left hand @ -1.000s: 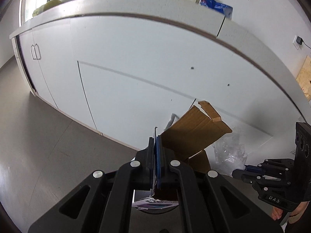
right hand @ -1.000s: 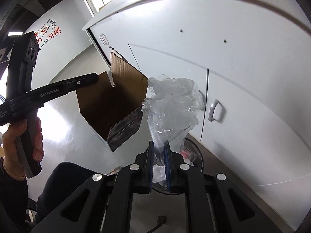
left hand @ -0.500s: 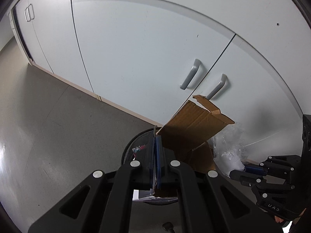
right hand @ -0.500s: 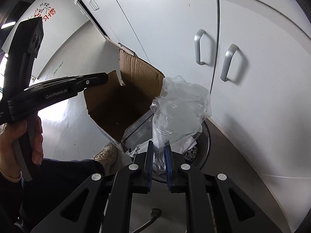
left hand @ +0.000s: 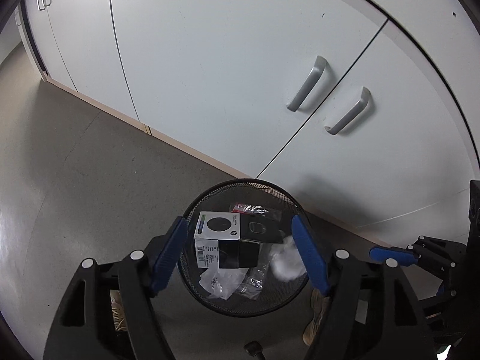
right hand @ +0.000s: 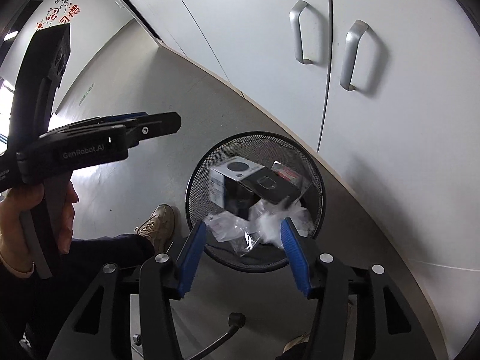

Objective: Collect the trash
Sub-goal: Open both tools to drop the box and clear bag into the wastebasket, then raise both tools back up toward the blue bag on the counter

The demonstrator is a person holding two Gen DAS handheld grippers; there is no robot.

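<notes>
A black mesh trash bin (left hand: 210,297) (right hand: 316,177) stands on the floor by white cabinets. Inside lie a black-and-white product box (left hand: 219,228) (right hand: 231,174), a clear plastic bag (left hand: 285,258) (right hand: 270,219) and other wrappers. My left gripper (left hand: 240,237) is open and empty, directly above the bin. My right gripper (right hand: 243,237) is open and empty, above the bin's near rim. The left gripper also shows in the right wrist view (right hand: 168,124), left of the bin.
White cabinet doors with two metal handles (left hand: 306,84) (right hand: 351,57) rise just behind the bin. Grey floor (left hand: 75,165) spreads to the left. The person's shoes (right hand: 156,225) (left hand: 315,315) stand beside the bin.
Both grippers opened. The cardboard box dropped from the left gripper and the plastic bag from the right one into the bin. Both views tilted down over the bin.
</notes>
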